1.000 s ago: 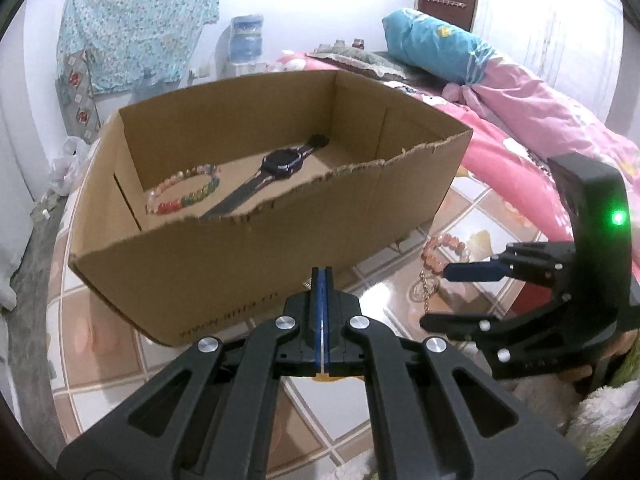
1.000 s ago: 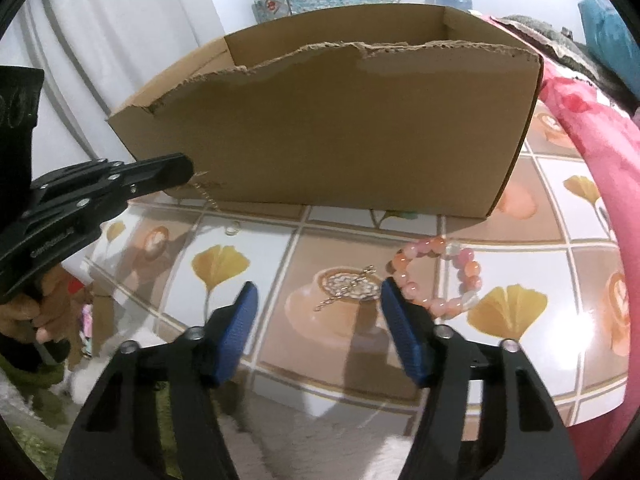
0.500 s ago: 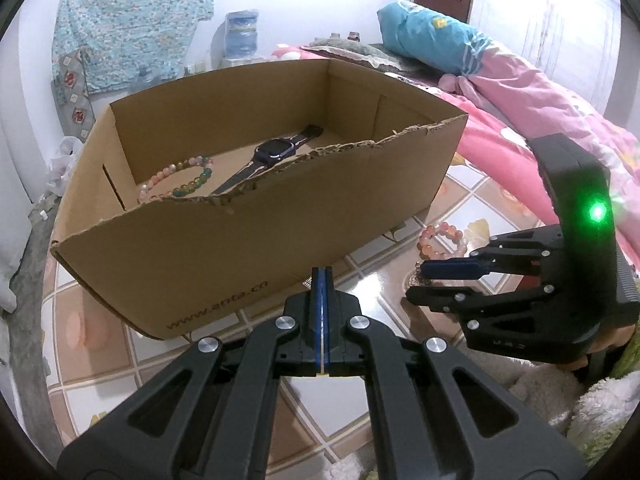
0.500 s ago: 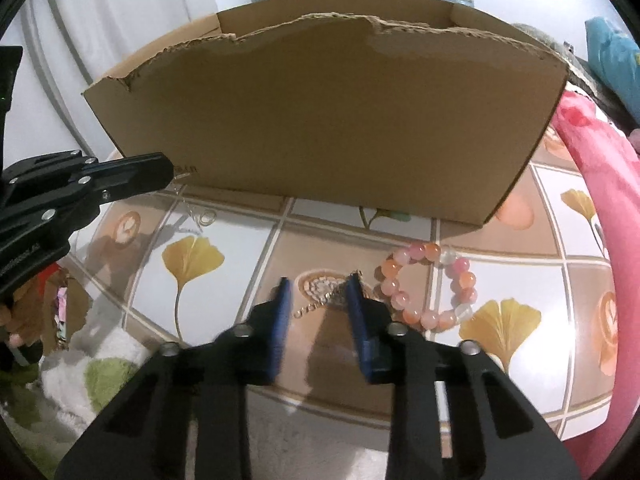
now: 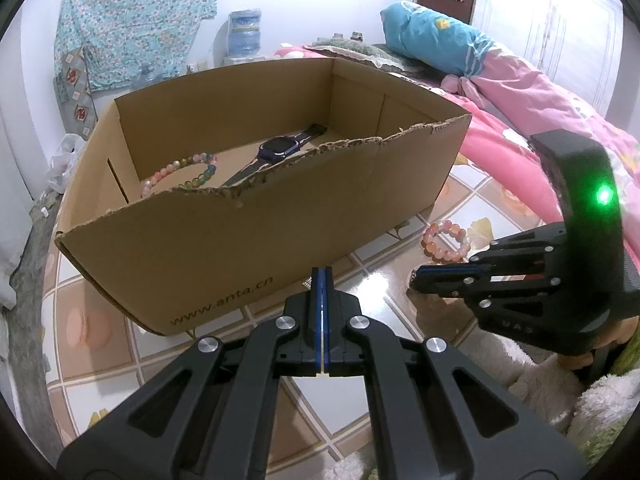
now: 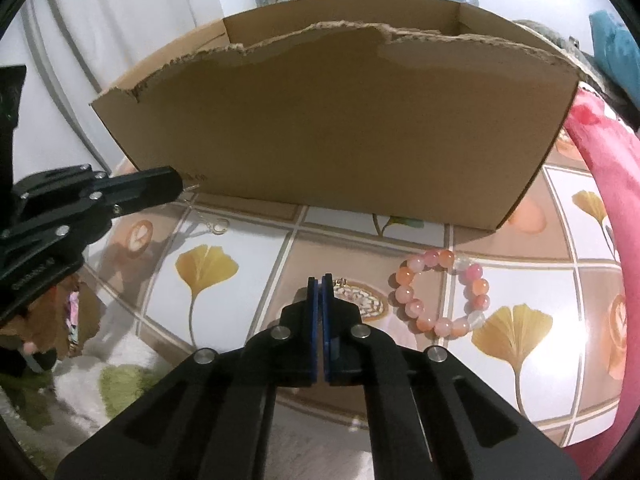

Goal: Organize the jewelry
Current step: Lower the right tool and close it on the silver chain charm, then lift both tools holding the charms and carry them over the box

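Seemingly the right gripper (image 6: 320,280), jaws just closed, pinches the light, limp gold chain (image 6: 342,282); left gripper (image 5: 322,272) shut, empty.

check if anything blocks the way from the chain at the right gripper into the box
The near wall of the cardboard box stands between the chain by the shut right gripper and the box floor. It would have to go over the torn top edge.
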Available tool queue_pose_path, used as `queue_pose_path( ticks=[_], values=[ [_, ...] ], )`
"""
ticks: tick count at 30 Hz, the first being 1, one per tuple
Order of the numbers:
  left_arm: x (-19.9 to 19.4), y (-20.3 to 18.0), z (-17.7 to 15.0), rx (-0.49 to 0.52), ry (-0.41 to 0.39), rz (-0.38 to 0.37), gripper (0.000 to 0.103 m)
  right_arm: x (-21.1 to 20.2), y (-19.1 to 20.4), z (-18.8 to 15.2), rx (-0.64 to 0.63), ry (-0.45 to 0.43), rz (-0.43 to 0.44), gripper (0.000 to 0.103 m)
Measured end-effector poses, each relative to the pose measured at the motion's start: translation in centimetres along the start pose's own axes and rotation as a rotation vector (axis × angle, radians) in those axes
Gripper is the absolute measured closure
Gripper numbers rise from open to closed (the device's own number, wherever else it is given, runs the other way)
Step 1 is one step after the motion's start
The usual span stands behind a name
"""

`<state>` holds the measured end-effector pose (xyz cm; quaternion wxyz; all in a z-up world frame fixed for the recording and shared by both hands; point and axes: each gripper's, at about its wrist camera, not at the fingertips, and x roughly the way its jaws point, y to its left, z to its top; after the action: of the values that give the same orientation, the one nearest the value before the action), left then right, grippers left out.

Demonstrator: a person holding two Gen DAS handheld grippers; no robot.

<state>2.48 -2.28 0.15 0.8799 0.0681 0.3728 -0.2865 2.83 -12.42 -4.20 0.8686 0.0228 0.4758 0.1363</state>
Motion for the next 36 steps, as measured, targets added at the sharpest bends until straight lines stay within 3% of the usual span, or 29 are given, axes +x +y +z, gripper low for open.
queue_pose_path(
  ticks=[8, 11, 14, 19, 21, 22, 31, 36],
  values=[
    [0.0, 0.0, -0.2, 0.001, -0.002, 0.003, 0.103, -1.9, -1.7, -0.6, 0.025, -0.004, 0.009, 0.101],
    [-0.1, -0.1, -0.2, 0.002, -0.004, 0.003, 0.103, -1.0, -2.5, -0.3, 0.043, 0.021, 0.025, 0.097],
    [-0.1, -0.1, -0.3, 0.002, -0.004, 0.003, 0.103, -0.6, -1.6, -0.5, 0.014, 0.021, 0.008, 0.083],
    [-0.2, 0.0, -0.3, -0.002, -0.003, 0.004, 0.103, 0.5, 0.2, -0.8, -0.061, 0.031, -0.063, 0.082],
    [-0.2, 0.1, -0.3, -0.003, -0.003, 0.005, 0.103, 0.7, 0.9, -0.9, -0.090, 0.027, -0.084, 0.087],
    [-0.2, 0.1, -0.3, -0.003, -0.003, 0.005, 0.103, 0.8, 1.2, -0.9, -0.096, 0.033, -0.085, 0.099],
    [-0.2, 0.2, -0.3, -0.001, -0.004, 0.007, 0.103, -0.6, 0.6, -0.6, -0.016, 0.003, -0.002, 0.103],
    [-0.1, 0.3, -0.4, 0.000, -0.010, 0.007, 0.103, -2.8, 0.0, -0.4, -0.009, -0.043, -0.003, 0.103]
  ],
)
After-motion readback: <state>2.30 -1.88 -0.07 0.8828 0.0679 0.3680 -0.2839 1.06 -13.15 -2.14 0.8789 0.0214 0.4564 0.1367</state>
